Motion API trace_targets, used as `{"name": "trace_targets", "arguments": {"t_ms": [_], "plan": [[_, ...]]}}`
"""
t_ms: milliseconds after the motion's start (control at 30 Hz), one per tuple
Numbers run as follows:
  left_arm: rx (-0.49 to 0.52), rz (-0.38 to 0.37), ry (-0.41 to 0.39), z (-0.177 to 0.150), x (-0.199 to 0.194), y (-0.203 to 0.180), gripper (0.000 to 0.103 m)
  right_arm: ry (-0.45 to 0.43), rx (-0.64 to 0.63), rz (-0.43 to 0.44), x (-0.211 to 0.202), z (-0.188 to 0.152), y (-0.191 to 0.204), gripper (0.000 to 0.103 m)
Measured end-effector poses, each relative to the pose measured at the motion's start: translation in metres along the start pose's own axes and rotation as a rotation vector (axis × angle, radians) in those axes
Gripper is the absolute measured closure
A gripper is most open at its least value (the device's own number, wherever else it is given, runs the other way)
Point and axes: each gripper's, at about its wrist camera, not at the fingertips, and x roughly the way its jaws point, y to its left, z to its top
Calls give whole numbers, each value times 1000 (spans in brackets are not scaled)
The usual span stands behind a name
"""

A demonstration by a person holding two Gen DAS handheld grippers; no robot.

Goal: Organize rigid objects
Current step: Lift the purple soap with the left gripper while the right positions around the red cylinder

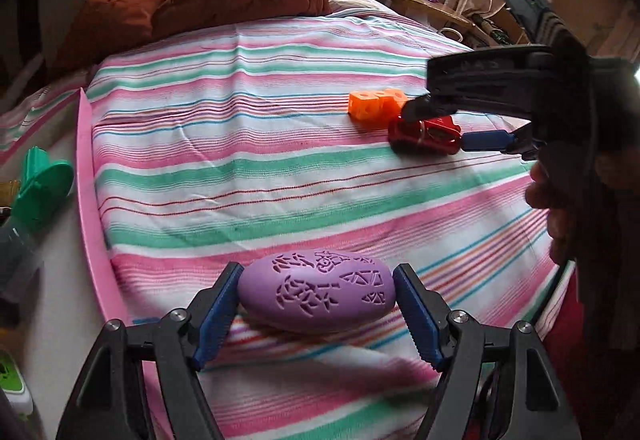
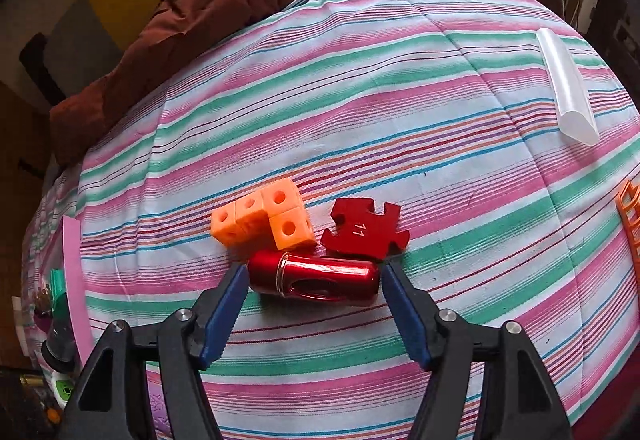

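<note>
My left gripper (image 1: 316, 292) is shut on a purple carved egg-shaped piece (image 1: 316, 292), its blue pads against both ends, just above the striped bedsheet (image 1: 248, 168). My right gripper (image 2: 314, 278) is closed around a red metal cylinder (image 2: 314, 278) lying on the sheet; the pads touch its two ends. In the left wrist view the right gripper (image 1: 452, 136) is at the right over the red cylinder (image 1: 424, 138). An orange block of joined cubes (image 2: 264, 222) and a red puzzle piece marked 11 (image 2: 366, 230) lie just behind the cylinder.
A brown quilt (image 2: 200, 4) is heaped at the far end of the bed. A clear plastic tube (image 2: 568, 88) lies at the right, an orange lattice part (image 2: 630, 224) at the right edge. A pink strip (image 1: 90, 200) and green part (image 1: 42, 186) sit at the left.
</note>
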Motion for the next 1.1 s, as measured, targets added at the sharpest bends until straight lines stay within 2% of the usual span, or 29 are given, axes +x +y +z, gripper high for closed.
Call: {"name": "trace_targets", "arguments": {"t_ms": [33, 233, 267, 300, 333, 400, 433, 567, 633, 700, 867, 1100], "plan": [[1, 1, -4, -2, -2, 0, 27, 3, 10, 5, 0, 1, -1, 21], [-7, 5, -30, -11, -13, 3, 27, -4, -4, -27, 3, 1, 4, 21], [0, 10, -40, -12, -16, 2, 29, -4, -20, -36, 4, 1, 6, 21], [8, 19, -54, -11, -18, 2, 42, -3, -38, -48, 5, 0, 10, 21], [16, 21, -63, -11, -21, 2, 46, -3, -58, -62, 7, -1, 14, 21], [14, 12, -67, -10, -25, 3, 48, -9, -89, -85, 9, -1, 19, 23], [18, 15, -73, -10, -27, 3, 49, -20, -100, -98, 8, -2, 19, 27], [18, 6, -69, -13, -27, 7, 51, -25, -114, -117, 9, -1, 20, 27], [13, -28, -60, -13, -27, 9, 42, -22, -114, -119, 8, -1, 20, 27], [-10, -53, -66, -15, -28, 12, 24, -16, -99, -117, 7, -1, 16, 27], [20, -59, -75, -18, -34, 10, 18, -9, -55, -114, 6, 2, 6, 27], [106, 5, -60, -15, -25, 0, 11, -2, -53, -113, 5, 2, 6, 27]]}}
